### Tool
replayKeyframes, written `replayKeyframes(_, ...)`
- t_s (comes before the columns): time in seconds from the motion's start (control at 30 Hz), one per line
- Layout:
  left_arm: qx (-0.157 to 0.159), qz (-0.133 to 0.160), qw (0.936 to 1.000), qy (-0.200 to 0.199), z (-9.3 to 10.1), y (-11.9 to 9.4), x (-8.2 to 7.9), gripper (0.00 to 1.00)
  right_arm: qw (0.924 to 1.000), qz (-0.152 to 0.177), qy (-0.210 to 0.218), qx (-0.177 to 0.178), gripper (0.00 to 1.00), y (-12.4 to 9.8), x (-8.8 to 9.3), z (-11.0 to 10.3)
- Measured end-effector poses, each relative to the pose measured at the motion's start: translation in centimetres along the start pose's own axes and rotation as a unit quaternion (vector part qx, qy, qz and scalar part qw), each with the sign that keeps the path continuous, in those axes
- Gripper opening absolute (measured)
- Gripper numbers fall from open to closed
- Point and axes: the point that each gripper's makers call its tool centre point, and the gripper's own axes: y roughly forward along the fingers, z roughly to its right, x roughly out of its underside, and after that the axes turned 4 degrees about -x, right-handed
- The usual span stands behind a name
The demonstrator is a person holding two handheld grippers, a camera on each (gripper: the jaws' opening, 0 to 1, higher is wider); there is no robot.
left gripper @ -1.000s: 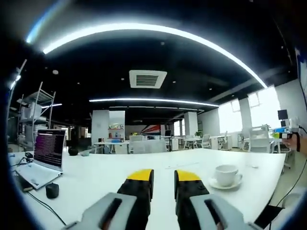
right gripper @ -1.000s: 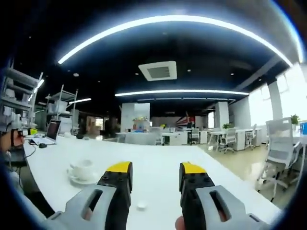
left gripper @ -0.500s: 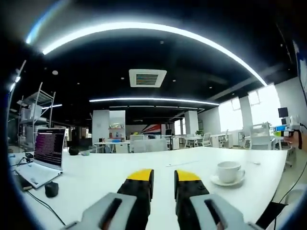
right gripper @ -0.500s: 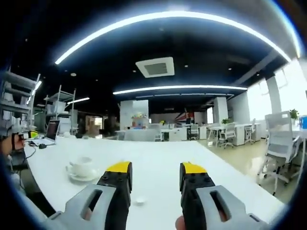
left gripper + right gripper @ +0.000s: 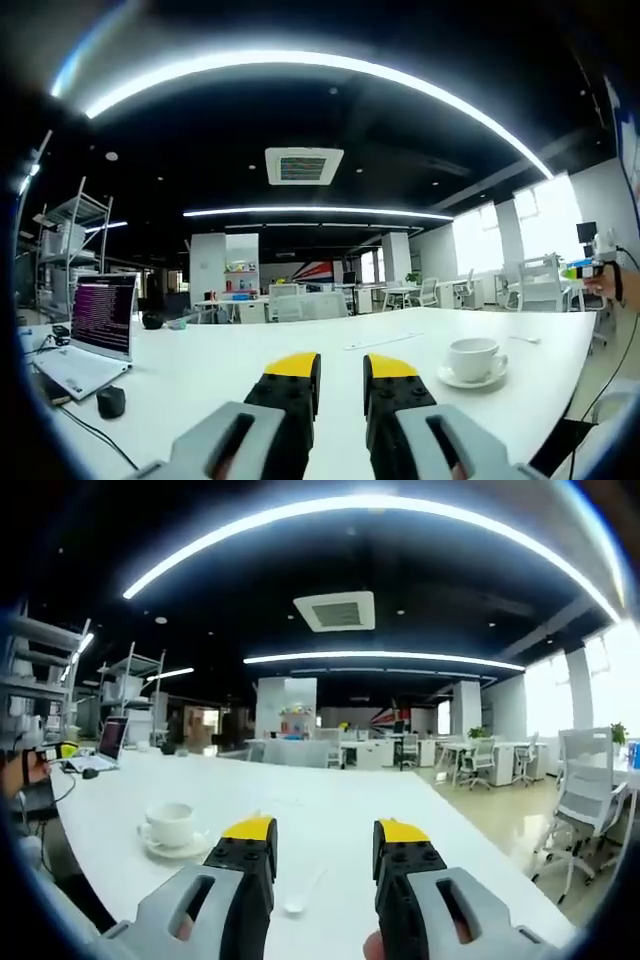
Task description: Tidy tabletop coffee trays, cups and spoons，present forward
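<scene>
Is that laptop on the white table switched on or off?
On. The laptop stands open in the left gripper view, its screen lit with rows of text; a mouse lies beside it.

Open office with dark ceiling (image 5: 300, 110), curved light strips (image 5: 310, 65), bright windows (image 5: 480, 240), white desks and chairs (image 5: 590, 790)

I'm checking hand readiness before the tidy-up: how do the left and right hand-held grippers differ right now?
The left hand-held gripper has its jaws nearly together; the right hand-held gripper holds them clearly apart. The cup on its saucer sits right of the left one, left of the right one. A white spoon lies between the right one's jaws. Both are empty, with yellow tips.
</scene>
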Motion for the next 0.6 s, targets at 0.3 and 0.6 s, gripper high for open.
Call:
replayKeyframes(0.3, 0.009, -0.009, 0.9999, 0.009, -0.2, -0.4, 0.1, 0.19, 0.9983, -0.047, -0.001, -0.035, 0.39, 2.9, -0.1, -0.8)
replayKeyframes(0.6, 0.064, -0.025, 0.9967, 0.043, 1.1, -0.1, -1.3, 0.19, 0.9907, -0.121, -0.029, -0.054, 0.37, 6.1, 1.1, -1.0)
